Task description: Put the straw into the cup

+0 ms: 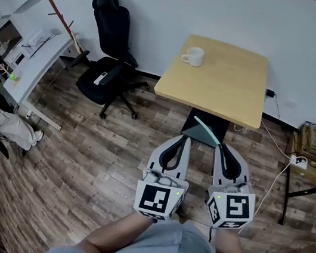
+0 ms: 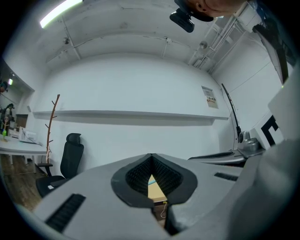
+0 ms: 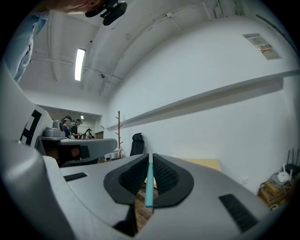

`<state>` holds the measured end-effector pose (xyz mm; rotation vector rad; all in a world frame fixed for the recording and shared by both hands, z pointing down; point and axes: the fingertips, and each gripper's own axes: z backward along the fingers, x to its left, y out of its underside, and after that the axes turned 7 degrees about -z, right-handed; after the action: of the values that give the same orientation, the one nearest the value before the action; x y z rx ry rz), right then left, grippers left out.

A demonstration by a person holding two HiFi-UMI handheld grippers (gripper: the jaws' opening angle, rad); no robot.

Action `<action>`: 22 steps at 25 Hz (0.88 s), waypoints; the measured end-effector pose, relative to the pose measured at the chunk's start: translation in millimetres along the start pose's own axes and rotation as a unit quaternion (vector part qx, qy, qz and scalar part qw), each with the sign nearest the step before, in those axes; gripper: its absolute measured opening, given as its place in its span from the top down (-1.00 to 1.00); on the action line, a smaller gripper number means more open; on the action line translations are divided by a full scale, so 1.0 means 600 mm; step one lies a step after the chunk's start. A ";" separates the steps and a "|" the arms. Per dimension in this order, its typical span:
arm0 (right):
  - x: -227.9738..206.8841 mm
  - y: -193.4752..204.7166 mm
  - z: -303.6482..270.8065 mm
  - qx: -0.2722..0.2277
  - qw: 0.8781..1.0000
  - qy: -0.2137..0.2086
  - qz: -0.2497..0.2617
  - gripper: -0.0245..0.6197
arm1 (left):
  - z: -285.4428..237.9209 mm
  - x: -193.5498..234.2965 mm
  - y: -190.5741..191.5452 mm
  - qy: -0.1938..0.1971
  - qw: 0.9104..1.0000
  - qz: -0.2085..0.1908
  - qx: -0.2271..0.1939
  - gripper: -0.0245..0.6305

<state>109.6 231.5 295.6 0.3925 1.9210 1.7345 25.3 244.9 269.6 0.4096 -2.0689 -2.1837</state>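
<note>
A white cup (image 1: 193, 56) stands near the far left corner of the wooden table (image 1: 225, 86), well ahead of both grippers. My right gripper (image 1: 221, 146) is shut on a teal straw (image 1: 207, 131), which juts forward and left from its tips towards the table's near edge. In the right gripper view the straw (image 3: 149, 185) runs pinched between the ribbed pads. My left gripper (image 1: 185, 138) hangs beside it, shut, with nothing between its jaws. Through its pads in the left gripper view only a sliver of the table (image 2: 154, 188) shows. Both grippers are over the floor, short of the table.
A black office chair (image 1: 107, 65) stands left of the table, with a wooden coat rack (image 1: 57, 11) and a white desk (image 1: 32, 64) beyond it. A person's legs (image 1: 7, 123) show at the far left. Cables and a power strip (image 1: 300, 160) lie on the floor at the right.
</note>
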 end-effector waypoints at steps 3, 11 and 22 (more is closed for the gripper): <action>-0.002 -0.020 -0.042 -0.010 1.000 0.003 0.006 0.85 | -0.031 0.027 -0.016 0.006 1.000 -0.002 -0.013 0.95; 0.007 -0.052 -0.137 -0.031 0.999 0.006 0.030 0.85 | -0.099 0.089 -0.027 0.027 0.999 -0.003 -0.040 0.95; -0.015 -0.044 -0.204 -0.016 0.999 0.012 0.027 0.85 | -0.168 0.120 0.024 0.040 0.999 0.020 -0.016 0.95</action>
<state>52.9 121.0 277.3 0.4170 1.9118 1.8099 -18.2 128.0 271.6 0.4406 -1.9798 -2.1386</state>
